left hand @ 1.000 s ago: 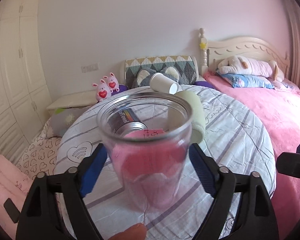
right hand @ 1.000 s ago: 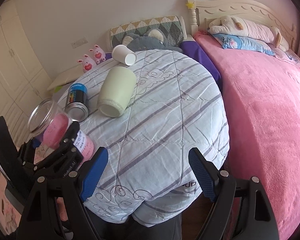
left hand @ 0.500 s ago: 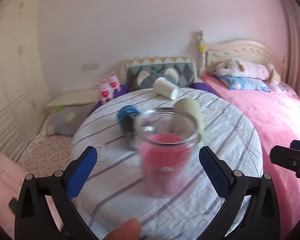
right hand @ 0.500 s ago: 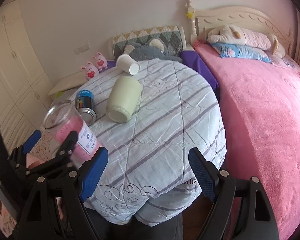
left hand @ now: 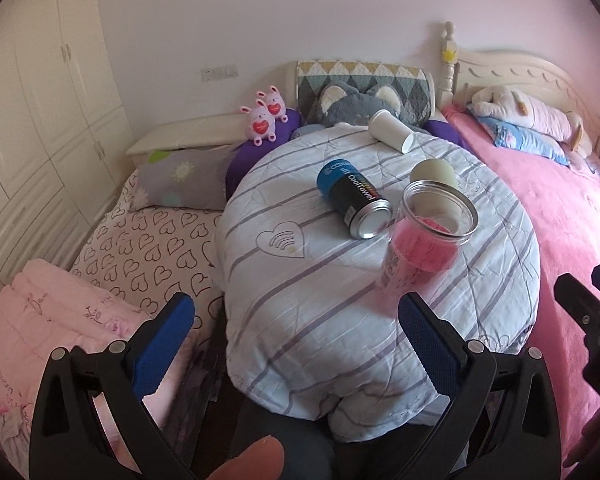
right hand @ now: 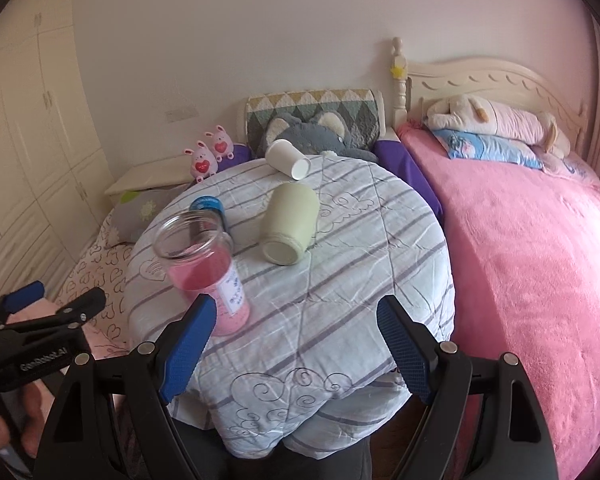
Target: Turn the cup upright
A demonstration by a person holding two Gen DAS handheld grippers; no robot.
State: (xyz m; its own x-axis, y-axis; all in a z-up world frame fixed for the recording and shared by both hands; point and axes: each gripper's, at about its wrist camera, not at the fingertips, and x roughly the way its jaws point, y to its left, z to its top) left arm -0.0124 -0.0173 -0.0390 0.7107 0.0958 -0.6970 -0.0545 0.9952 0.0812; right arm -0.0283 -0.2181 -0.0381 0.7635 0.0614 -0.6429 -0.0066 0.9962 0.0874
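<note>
The left gripper (left hand: 296, 344) is spread wide and empty, drawn back from the clear cup (left hand: 424, 248) that was clamped between its pads a second ago. The cup is now seen standing upright, mouth up, on the striped table (left hand: 300, 320), beside a can (left hand: 354, 198) lying down. The right gripper (right hand: 296, 344) is likewise spread, holding nothing. Only its view shows the green cup's (right hand: 290, 228) full length, lying on its side.

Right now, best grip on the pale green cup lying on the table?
Grip the pale green cup across its barrel mid-length, coming from above with the right gripper. It lies on its side, base toward the camera, so its rounded flanks are exposed; the clear jar stands apart.
</note>
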